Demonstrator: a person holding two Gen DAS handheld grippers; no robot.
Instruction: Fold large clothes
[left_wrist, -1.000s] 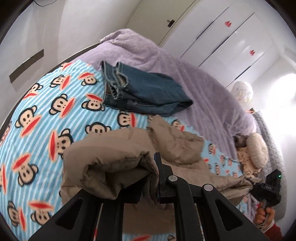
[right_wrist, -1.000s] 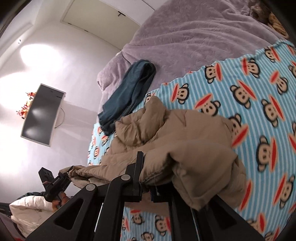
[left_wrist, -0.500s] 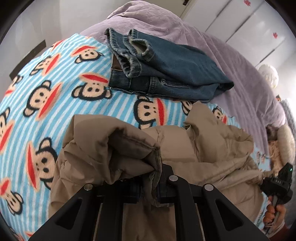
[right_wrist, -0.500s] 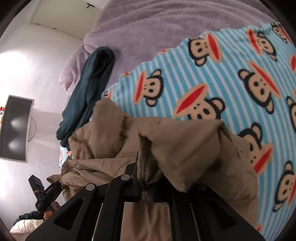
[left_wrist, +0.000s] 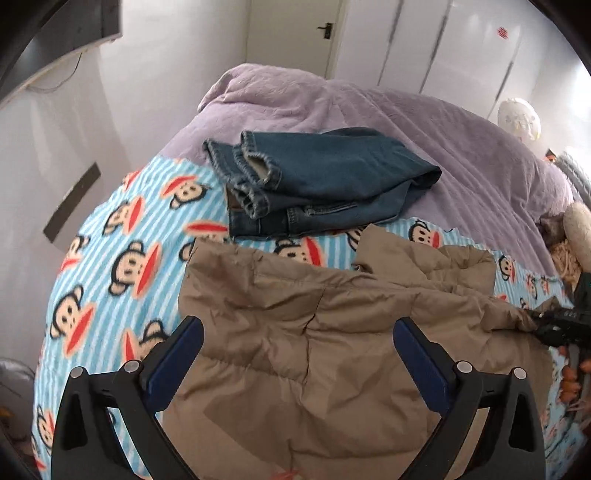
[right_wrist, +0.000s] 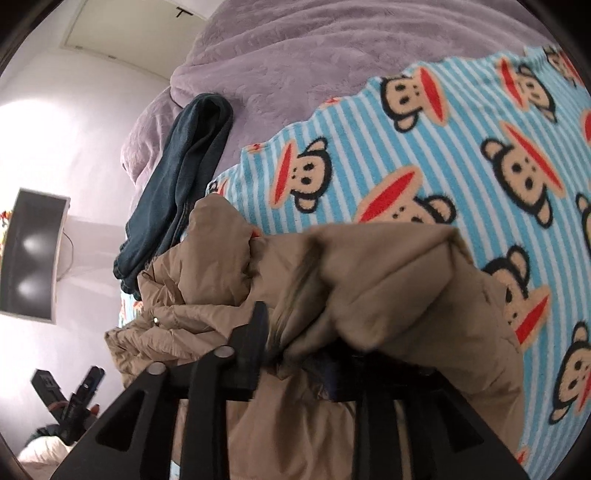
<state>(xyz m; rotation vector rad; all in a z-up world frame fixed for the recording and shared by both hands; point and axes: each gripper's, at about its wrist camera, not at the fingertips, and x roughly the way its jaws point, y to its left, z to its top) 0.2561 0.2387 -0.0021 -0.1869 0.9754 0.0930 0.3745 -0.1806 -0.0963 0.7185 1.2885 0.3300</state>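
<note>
A tan padded jacket lies folded over on the monkey-print blanket. My left gripper is open, its blue-padded fingers spread wide just above the jacket's folded edge, holding nothing. My right gripper is partly open with a fold of the jacket bunched between and draped over its fingers; its right finger is hidden by the cloth. The right gripper also shows at the jacket's far right end in the left wrist view.
Folded blue jeans lie just beyond the jacket, across the seam with the purple bedspread. Stuffed toys sit at the bed's right. A wall-mounted screen and white wardrobe doors stand behind.
My left gripper has opened and let go of the jacket, which now lies flat under it. My right gripper has loosened on its fold of the jacket.
</note>
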